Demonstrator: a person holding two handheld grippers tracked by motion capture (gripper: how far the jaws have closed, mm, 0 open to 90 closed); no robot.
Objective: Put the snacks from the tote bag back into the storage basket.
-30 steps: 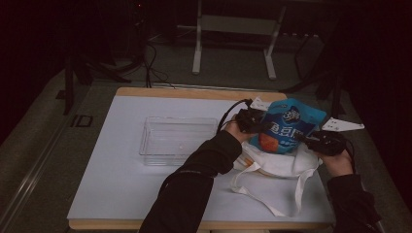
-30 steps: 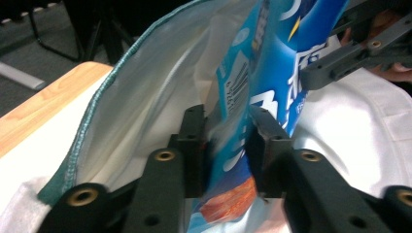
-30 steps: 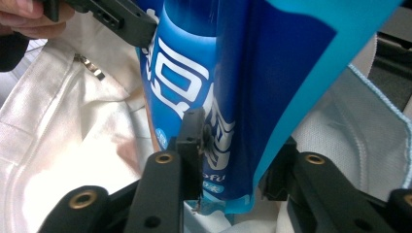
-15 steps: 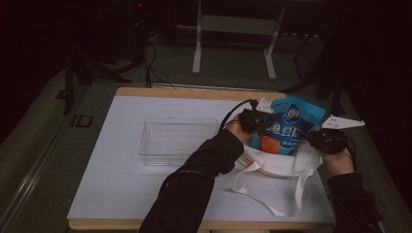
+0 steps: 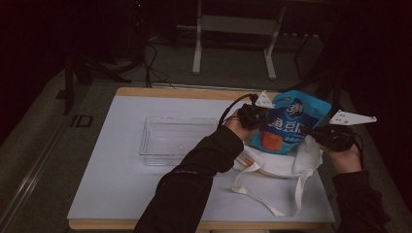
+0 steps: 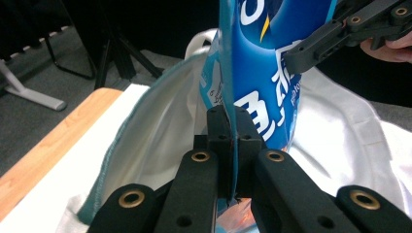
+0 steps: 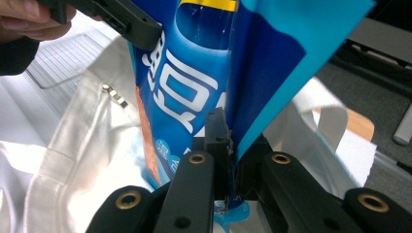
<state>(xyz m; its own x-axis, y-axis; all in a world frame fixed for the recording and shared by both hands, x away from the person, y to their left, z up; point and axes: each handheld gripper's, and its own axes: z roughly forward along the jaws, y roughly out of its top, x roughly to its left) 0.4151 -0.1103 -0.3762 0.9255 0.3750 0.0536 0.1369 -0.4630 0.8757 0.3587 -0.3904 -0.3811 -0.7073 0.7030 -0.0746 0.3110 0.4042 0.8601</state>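
Both hand-held grippers (image 5: 265,119) (image 5: 311,132) pinching blue snack bag (image 5: 286,124), bottom hidden in white tote (image 5: 282,162)

Dim, murky high view with black surroundings; both gripper views brighter, sharper.

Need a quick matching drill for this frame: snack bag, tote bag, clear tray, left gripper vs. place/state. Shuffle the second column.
1. snack bag
2. tote bag
3. clear tray
4. left gripper

a. empty, on the table left of the hands
b. white, mouth open under the pouch
c. shut on the pouch's edge
d. blue, pinched from both sides above the tote

Pairs: 1-d, 2-b, 3-a, 4-c
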